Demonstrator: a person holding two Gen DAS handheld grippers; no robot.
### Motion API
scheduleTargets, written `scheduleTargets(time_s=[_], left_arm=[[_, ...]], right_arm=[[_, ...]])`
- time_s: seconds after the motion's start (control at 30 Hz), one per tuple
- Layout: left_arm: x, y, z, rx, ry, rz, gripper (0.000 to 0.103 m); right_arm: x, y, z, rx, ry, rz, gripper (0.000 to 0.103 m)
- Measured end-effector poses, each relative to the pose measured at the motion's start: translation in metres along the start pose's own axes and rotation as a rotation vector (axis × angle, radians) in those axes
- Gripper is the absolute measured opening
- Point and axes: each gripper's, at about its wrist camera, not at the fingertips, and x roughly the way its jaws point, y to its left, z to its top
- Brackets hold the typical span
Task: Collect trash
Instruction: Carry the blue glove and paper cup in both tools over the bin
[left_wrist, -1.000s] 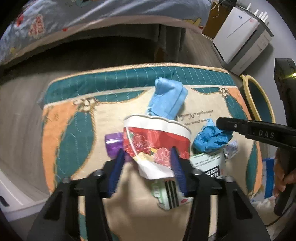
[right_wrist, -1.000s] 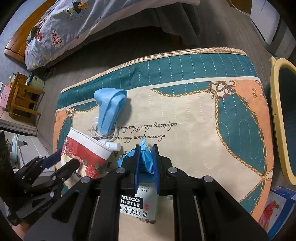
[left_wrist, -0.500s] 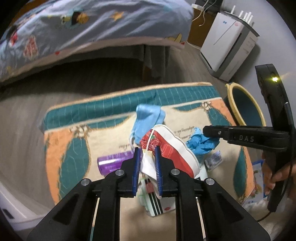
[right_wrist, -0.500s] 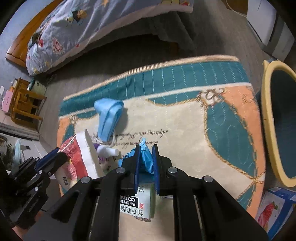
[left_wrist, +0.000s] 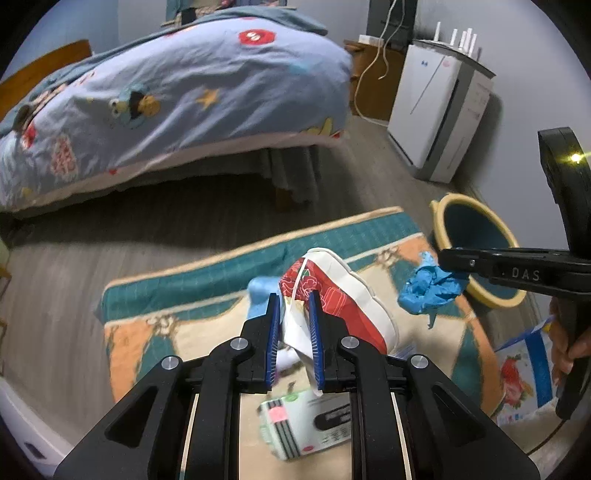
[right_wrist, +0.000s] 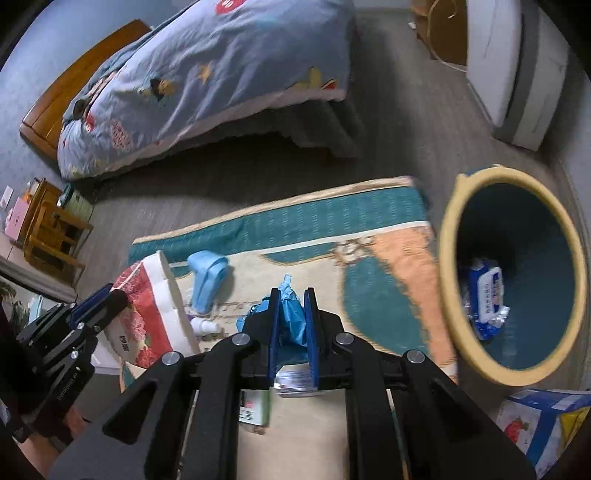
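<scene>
My left gripper (left_wrist: 293, 325) is shut on a crushed red-and-white paper cup (left_wrist: 343, 295) and holds it above the rug; the cup also shows in the right wrist view (right_wrist: 147, 306). My right gripper (right_wrist: 291, 317) is shut on a crumpled blue glove (right_wrist: 291, 314), lifted off the rug; the glove hangs at the right in the left wrist view (left_wrist: 430, 288). A yellow-rimmed teal bin (right_wrist: 461, 206) stands right of the rug with a blue-and-white packet (right_wrist: 487, 291) inside. A blue face mask (right_wrist: 207, 273) and a white-and-green box (left_wrist: 306, 424) lie on the rug.
The patterned rug (right_wrist: 369, 280) lies on grey wood floor in front of a bed (left_wrist: 166, 92). A white appliance (left_wrist: 439, 107) stands by the wall. A strawberry-print carton (right_wrist: 543, 417) lies at the right. A small white bottle (right_wrist: 205, 325) lies near the mask.
Both grippers have risen with their loads and swung right toward the bin. The cup and the glove are now well off the rug, and the bin's inside has come into view.
</scene>
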Motion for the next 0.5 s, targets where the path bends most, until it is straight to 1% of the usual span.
scheduleTargets(time_s=[0.2, 0.5], left_arm=[[0.003, -0.027, 0.011, 0.037, -0.013, -0.021, 0.017], [0.016, -0.07, 0.022, 0.079, -0.009, -0.05, 0.017]], right_arm=[[-0.019, -0.035, 0.0, 0.041, -0.03, -0.034, 0.012], [-0.04, -0.082, -0.003, 0.1, -0.06, -0.047, 0.012]])
